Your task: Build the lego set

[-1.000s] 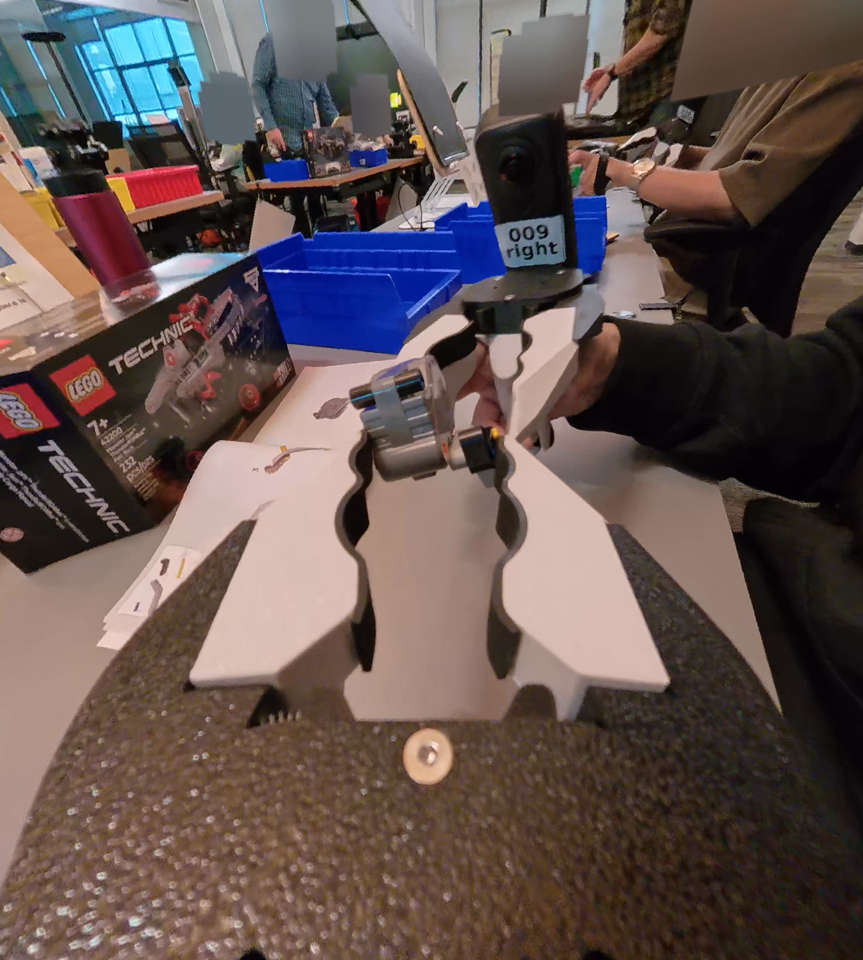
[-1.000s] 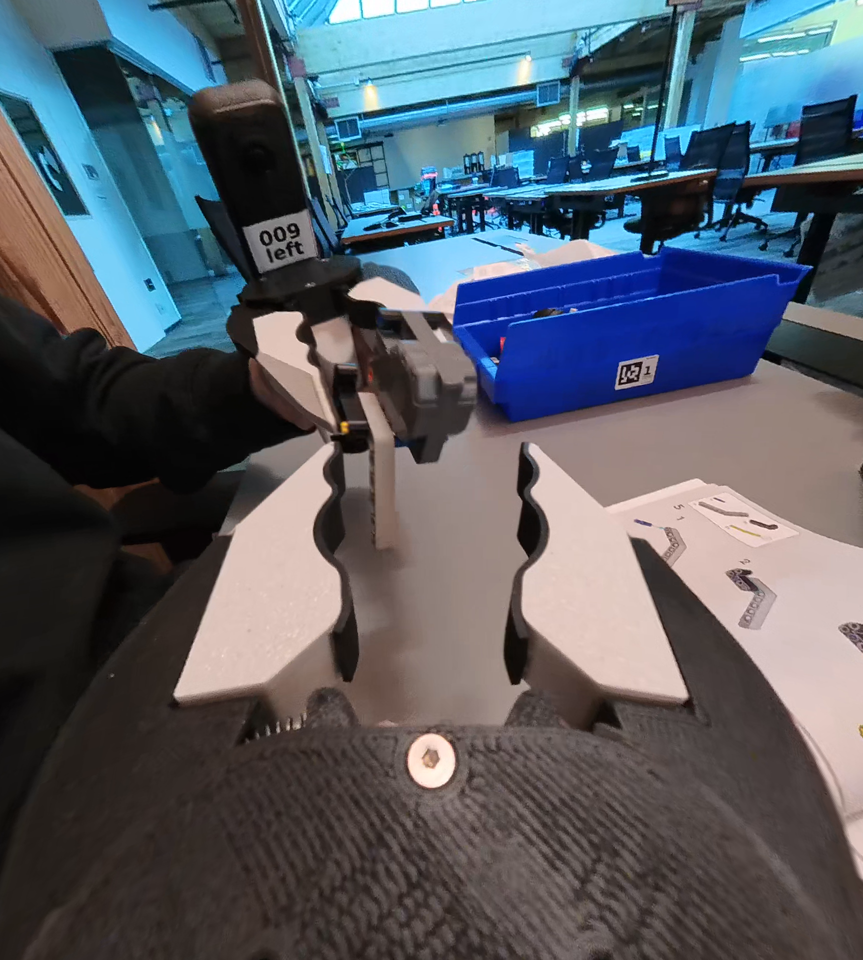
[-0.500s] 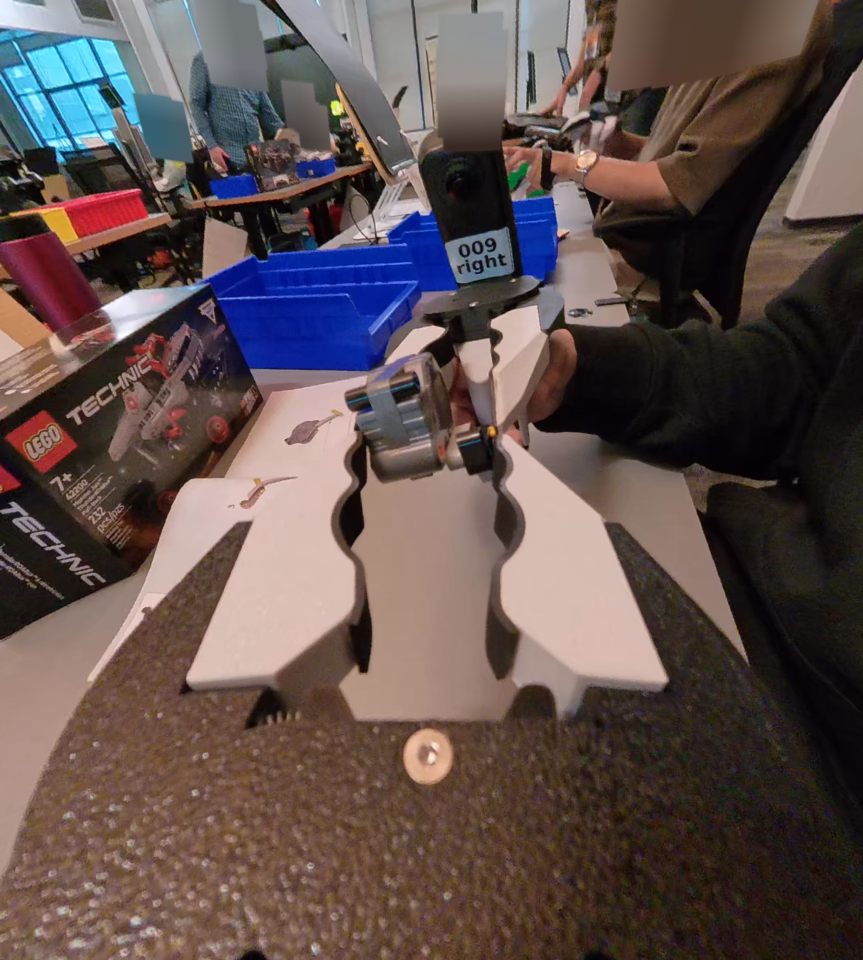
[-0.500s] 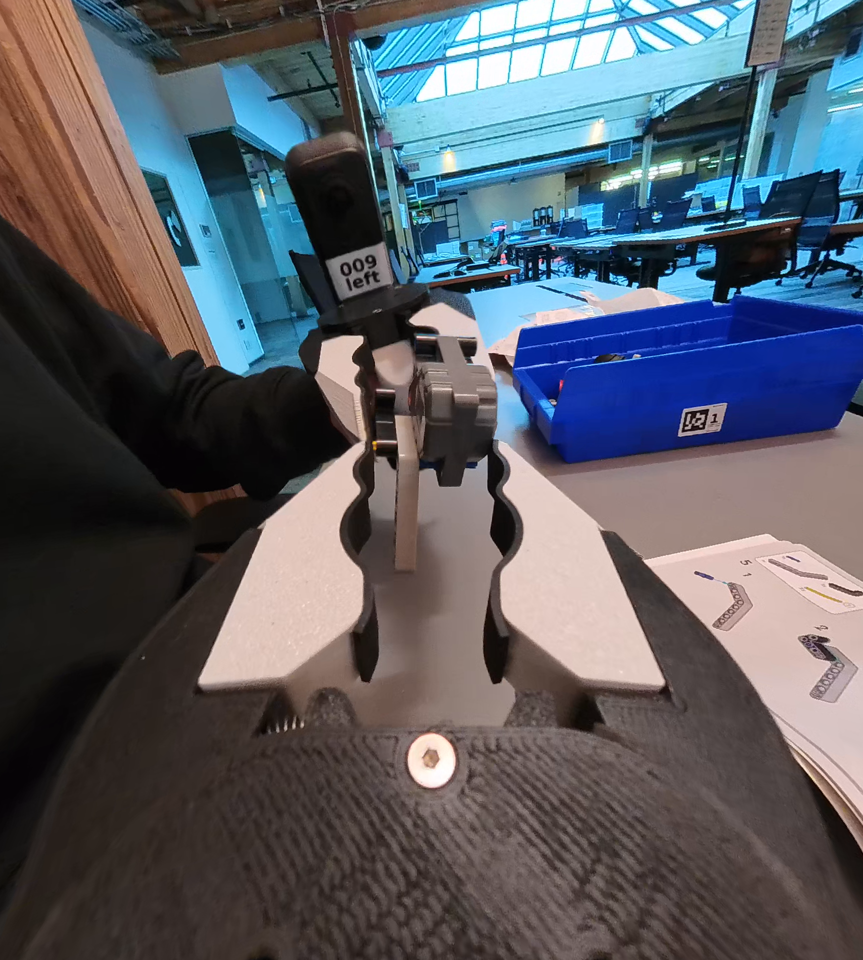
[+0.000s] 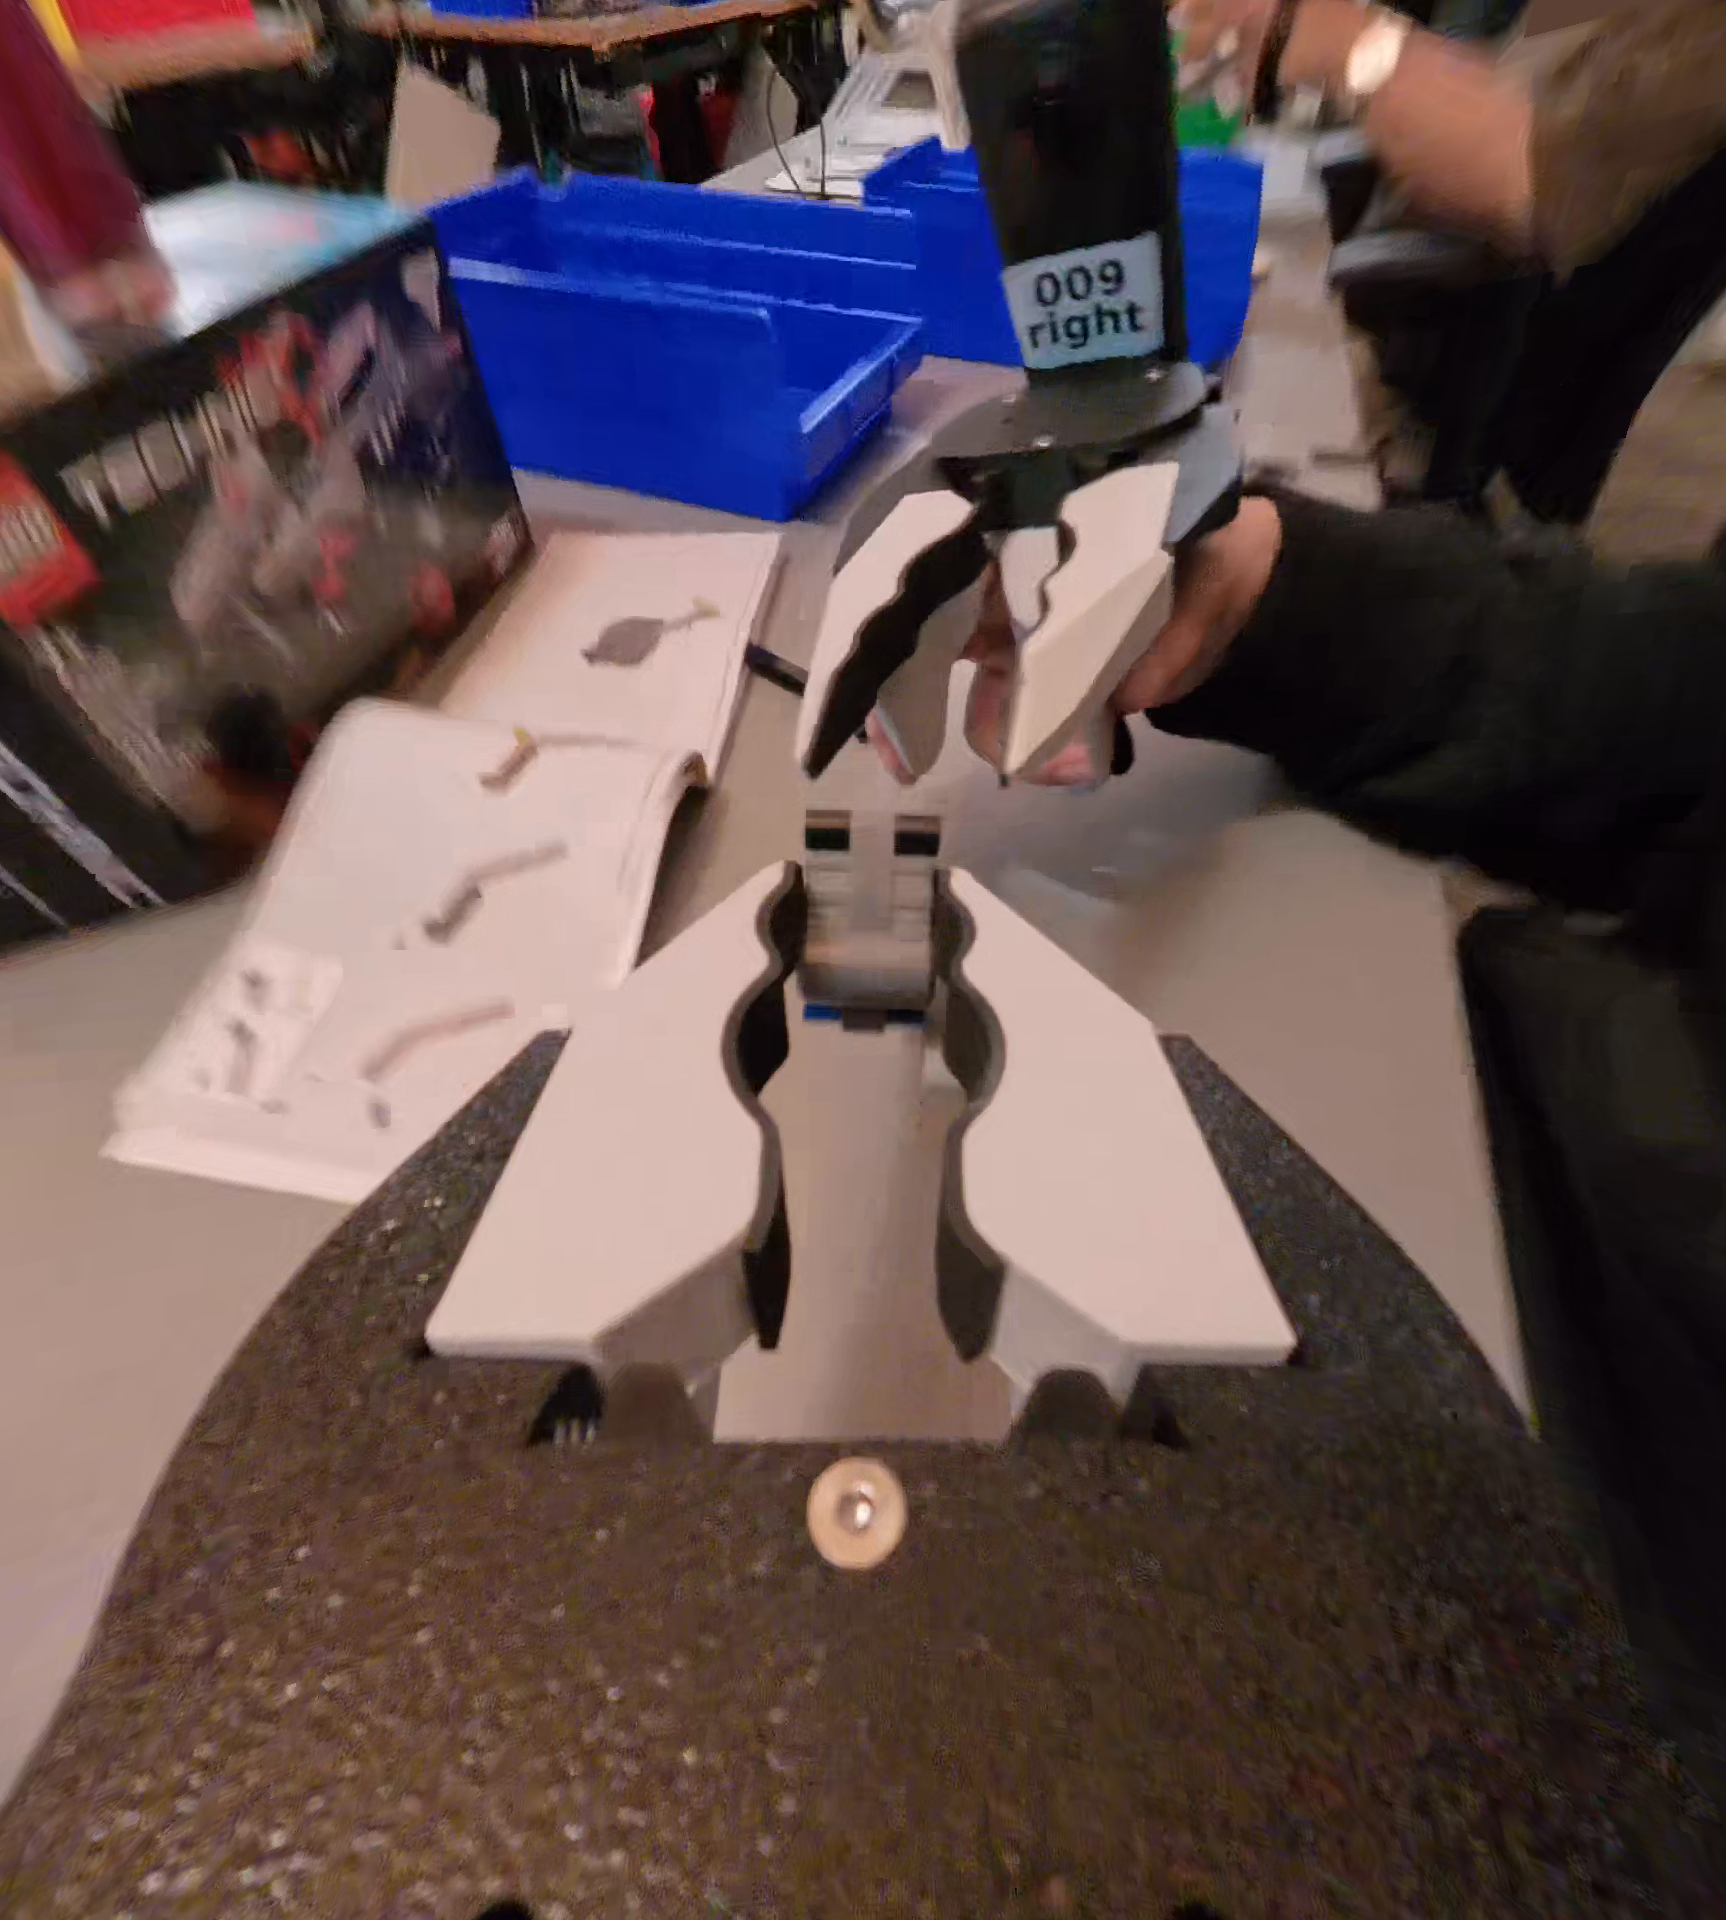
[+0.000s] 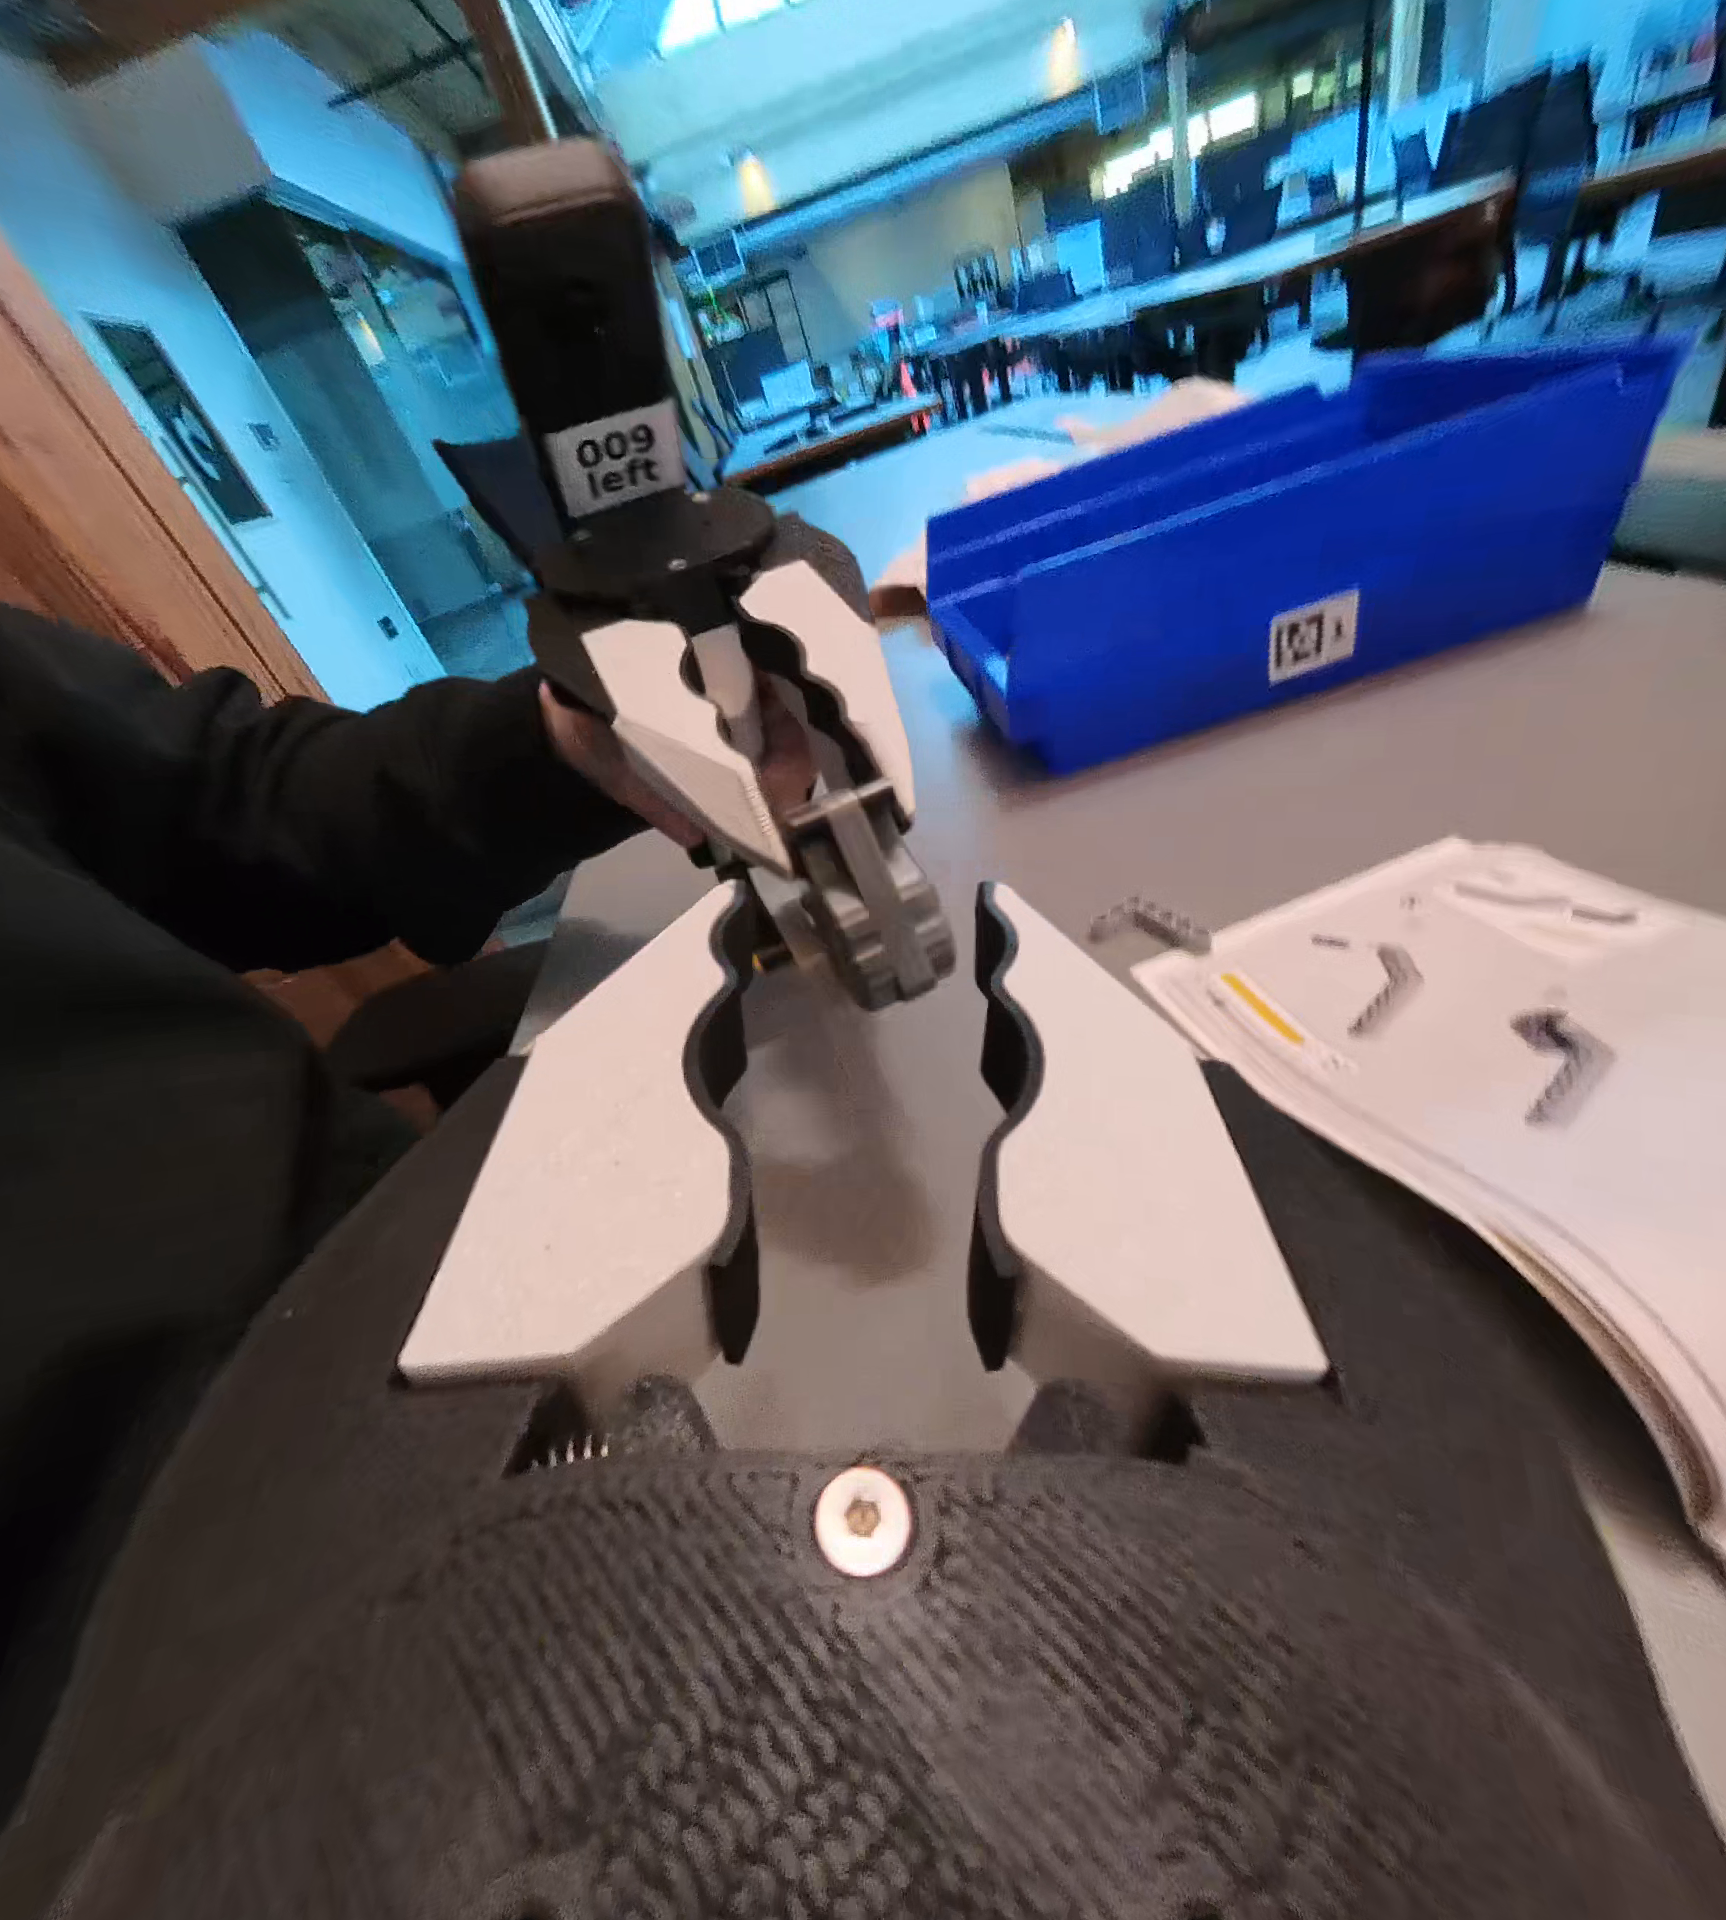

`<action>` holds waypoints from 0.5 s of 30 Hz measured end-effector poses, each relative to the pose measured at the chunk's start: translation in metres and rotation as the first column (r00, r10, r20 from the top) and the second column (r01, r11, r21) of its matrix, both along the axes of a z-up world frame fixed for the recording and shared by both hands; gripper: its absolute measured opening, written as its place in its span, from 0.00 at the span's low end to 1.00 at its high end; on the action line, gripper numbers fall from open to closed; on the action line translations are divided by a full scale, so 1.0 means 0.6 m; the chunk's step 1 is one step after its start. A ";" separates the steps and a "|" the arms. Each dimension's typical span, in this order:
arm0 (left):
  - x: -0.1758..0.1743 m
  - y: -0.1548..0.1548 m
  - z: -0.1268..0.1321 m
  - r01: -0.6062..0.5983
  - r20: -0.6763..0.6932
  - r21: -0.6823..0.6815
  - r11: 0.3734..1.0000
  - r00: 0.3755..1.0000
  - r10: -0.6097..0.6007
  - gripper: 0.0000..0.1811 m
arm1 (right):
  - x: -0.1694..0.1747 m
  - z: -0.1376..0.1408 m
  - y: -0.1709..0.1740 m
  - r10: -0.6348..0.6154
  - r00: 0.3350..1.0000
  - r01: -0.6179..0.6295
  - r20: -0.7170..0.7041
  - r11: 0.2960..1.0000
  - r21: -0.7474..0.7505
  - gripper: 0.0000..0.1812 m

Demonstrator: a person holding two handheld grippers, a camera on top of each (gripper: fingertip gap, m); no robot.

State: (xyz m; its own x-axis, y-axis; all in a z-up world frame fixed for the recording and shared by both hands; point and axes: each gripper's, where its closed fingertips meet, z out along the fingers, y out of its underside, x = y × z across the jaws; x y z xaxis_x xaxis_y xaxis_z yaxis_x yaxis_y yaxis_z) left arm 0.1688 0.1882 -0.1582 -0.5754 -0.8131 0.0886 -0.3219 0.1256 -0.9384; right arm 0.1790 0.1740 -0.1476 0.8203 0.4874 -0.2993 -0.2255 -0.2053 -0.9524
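My left gripper [image 5: 864,894] is shut on a grey lego assembly [image 5: 871,914] with two black pin holes at its top and a blue part below. It holds the assembly above the grey table [image 5: 1202,935]. In the right wrist view the left gripper [image 6: 838,831] points down at an angle with the assembly [image 6: 874,935] at its tip. My right gripper [image 6: 859,914] is open and empty, its fingertips on either side of the assembly without touching it. In the left wrist view the right gripper [image 5: 911,769] hangs just beyond and above the assembly. Both views are motion-blurred.
An open instruction booklet [image 5: 485,935] [image 6: 1513,1091] lies on the table. A lego box [image 5: 194,582] stands at the left. Blue bins [image 5: 672,364] [image 6: 1306,582] stand behind. A small grey lego piece [image 6: 1150,920] lies by the booklet. A seated person's arm is at the back right. Left and right tips are no more than a few centimetres apart.
My right gripper has opened wider and come off the assembly. My left gripper has turned the assembly and tipped it down toward the table. Both views have swung downward.
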 end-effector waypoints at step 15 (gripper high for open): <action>0.041 0.122 -0.120 -0.469 -0.454 -0.486 0.737 0.856 0.245 0.16 | 0.065 -0.116 0.041 -0.246 0.857 0.348 0.452 0.924 -0.157 0.41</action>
State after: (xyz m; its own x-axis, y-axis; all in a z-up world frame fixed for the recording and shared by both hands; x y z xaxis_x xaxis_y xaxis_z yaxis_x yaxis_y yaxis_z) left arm 0.1934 0.2614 -0.2301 -0.0924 -0.6848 0.7229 -0.5370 -0.5771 -0.6153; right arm 0.2180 0.1985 -0.2174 0.9864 0.1611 0.0313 0.0961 -0.4120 -0.9061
